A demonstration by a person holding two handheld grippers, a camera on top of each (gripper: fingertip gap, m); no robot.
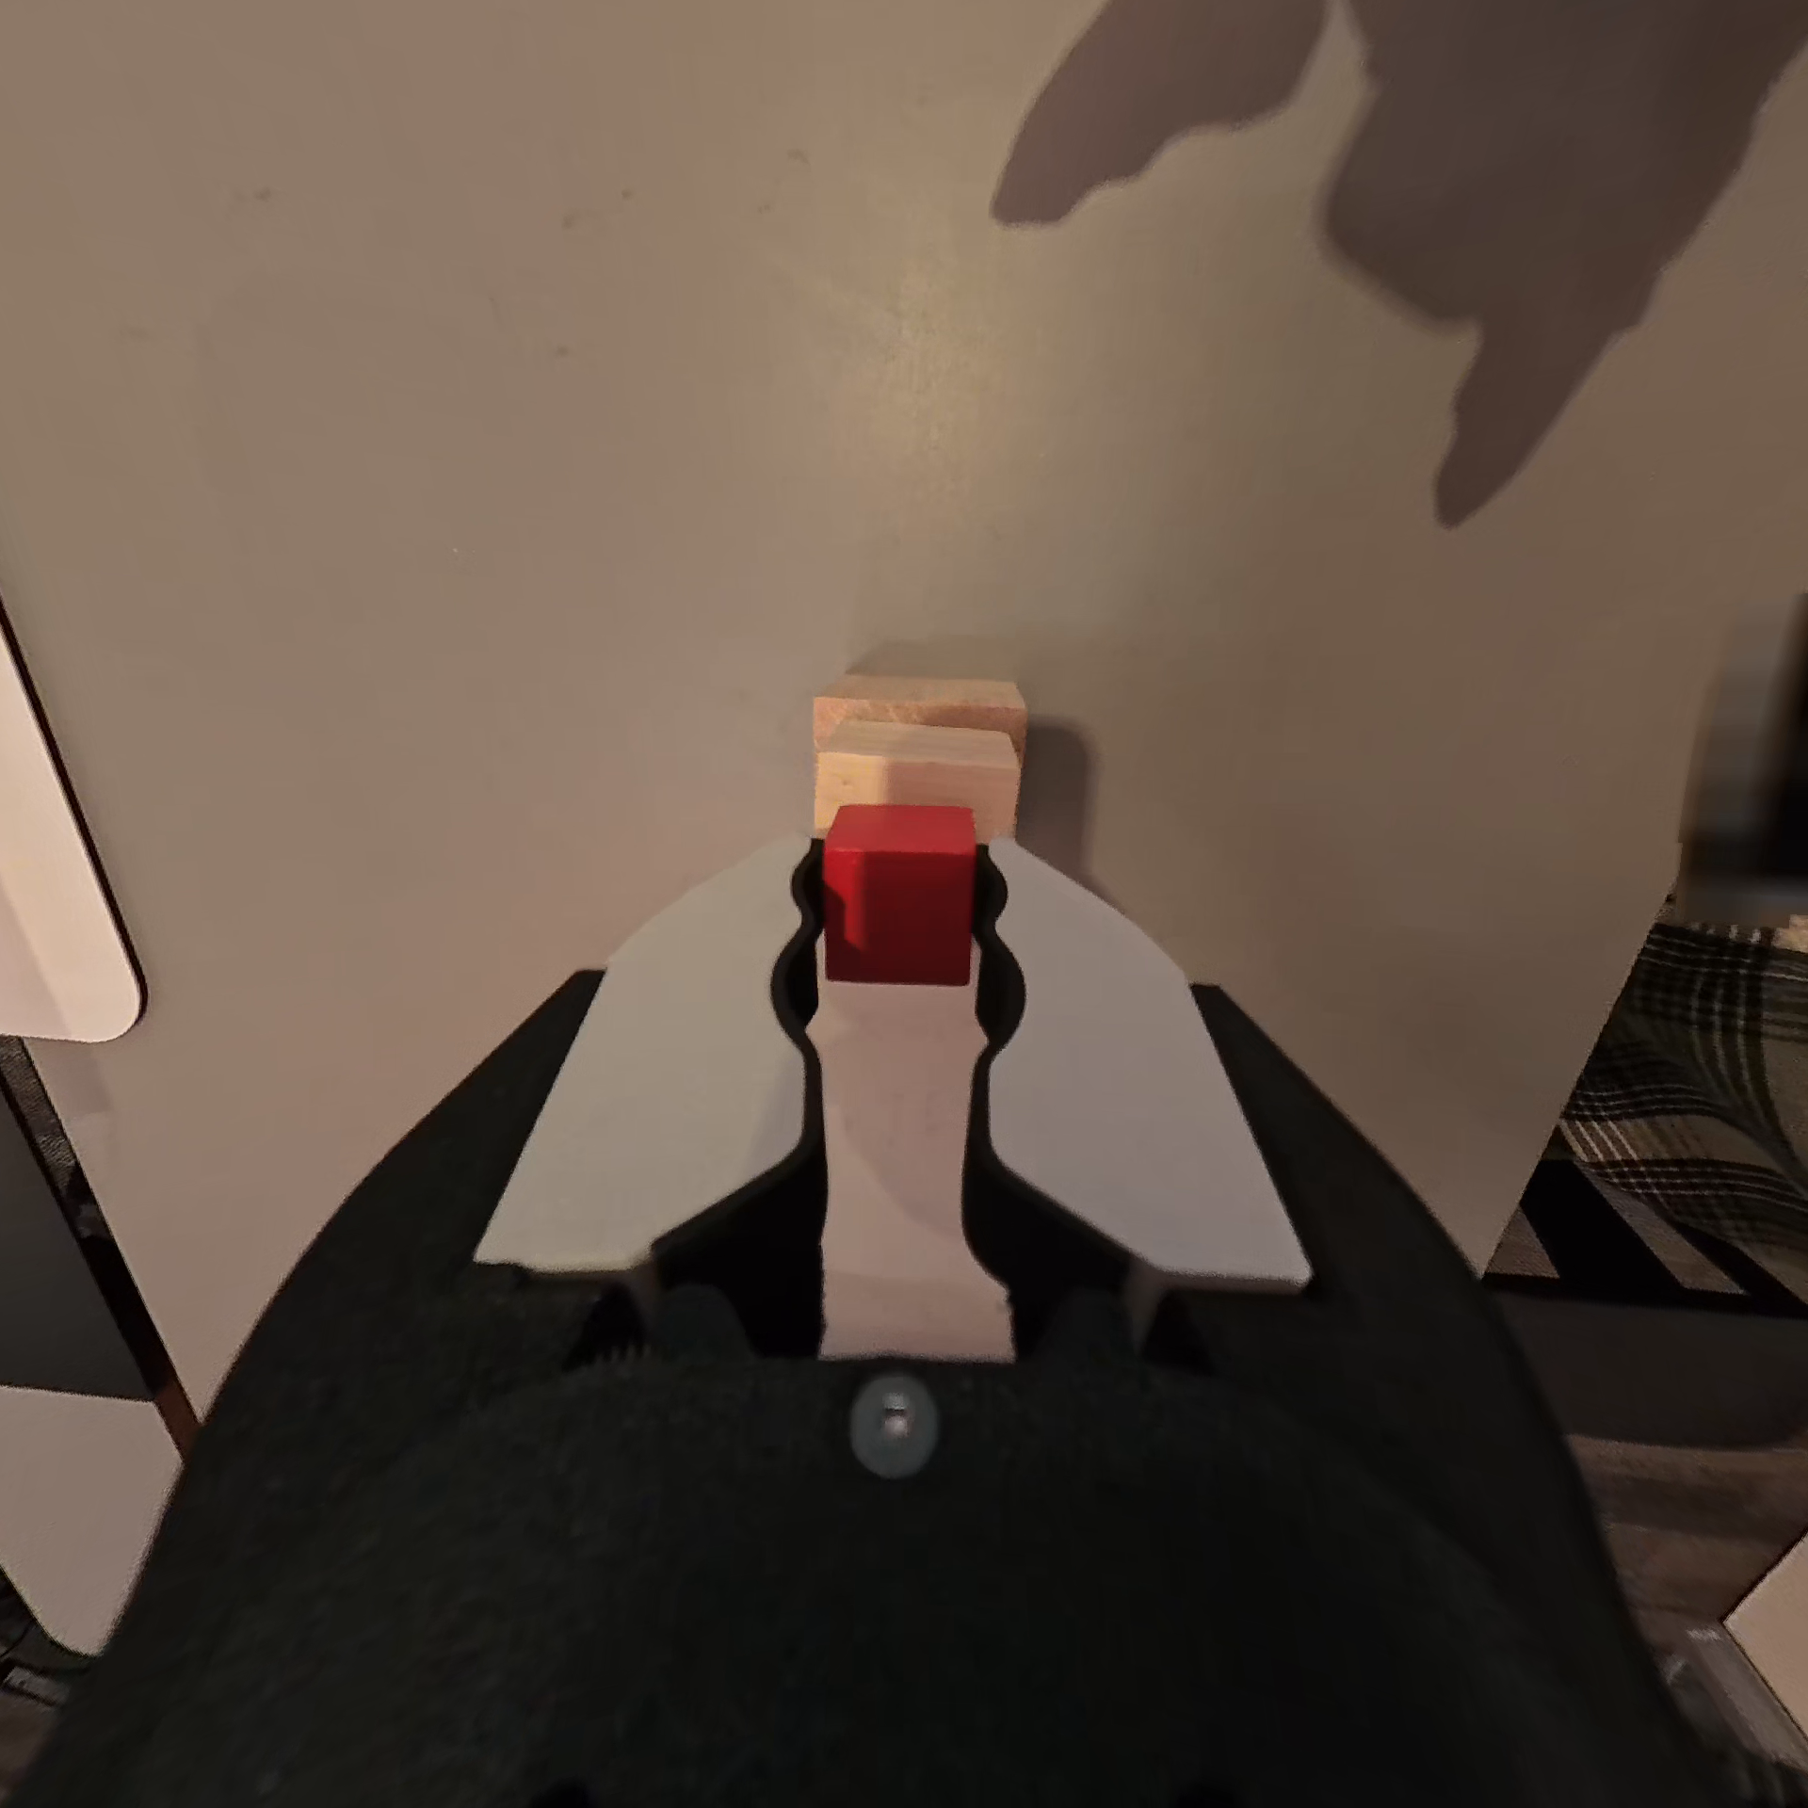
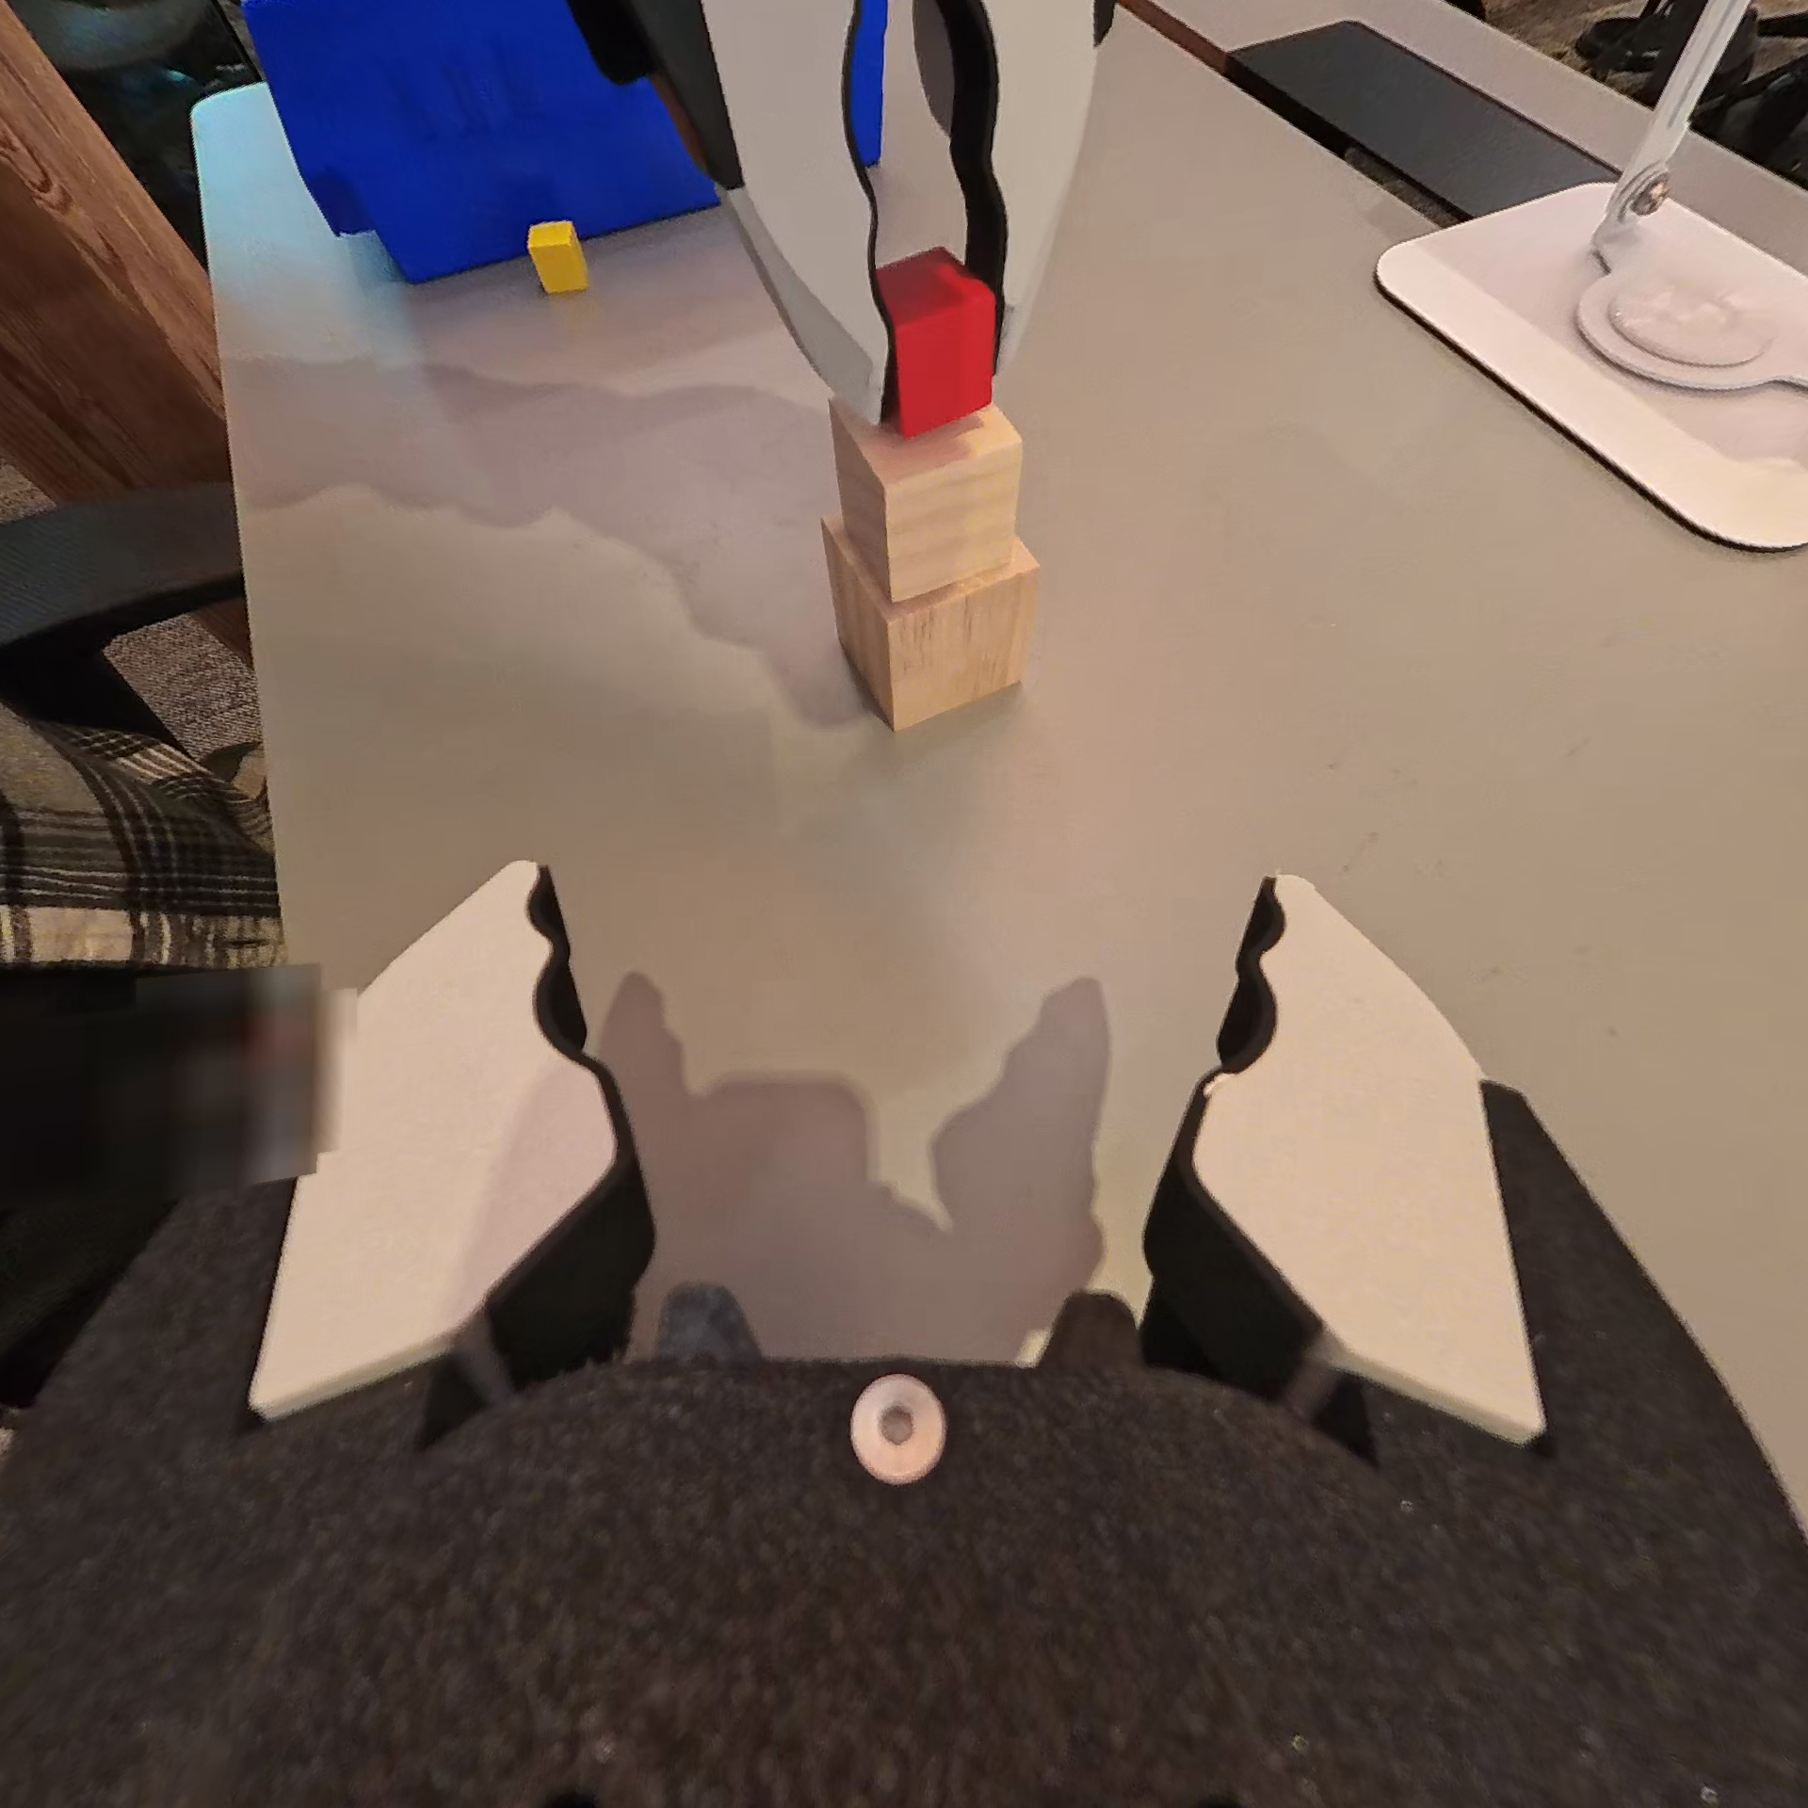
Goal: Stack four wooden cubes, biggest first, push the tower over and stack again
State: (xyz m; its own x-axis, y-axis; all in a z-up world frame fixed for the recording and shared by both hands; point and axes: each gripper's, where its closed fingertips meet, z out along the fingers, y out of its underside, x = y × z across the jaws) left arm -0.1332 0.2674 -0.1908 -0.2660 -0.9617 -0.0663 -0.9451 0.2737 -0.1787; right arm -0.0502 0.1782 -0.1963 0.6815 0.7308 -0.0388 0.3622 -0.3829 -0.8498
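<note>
We see open grey table all round the two stacked wooden cubes, on every side. Above them the way down is taken: the left gripper comes from overhead, clamped on the red cube sitting at the stack's top. Far left, the blue box with the yellow cube just before it; far right, the white stand base. Right gripper spread wide, nothing between its fingers, a clear lane ahead to the stack.

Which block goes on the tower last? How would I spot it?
Find the blue box at the grey table's far corner. Right in front of it stands the yellow cube, alone. It is the smallest block and the only yellow one, well away from the tower.
</note>
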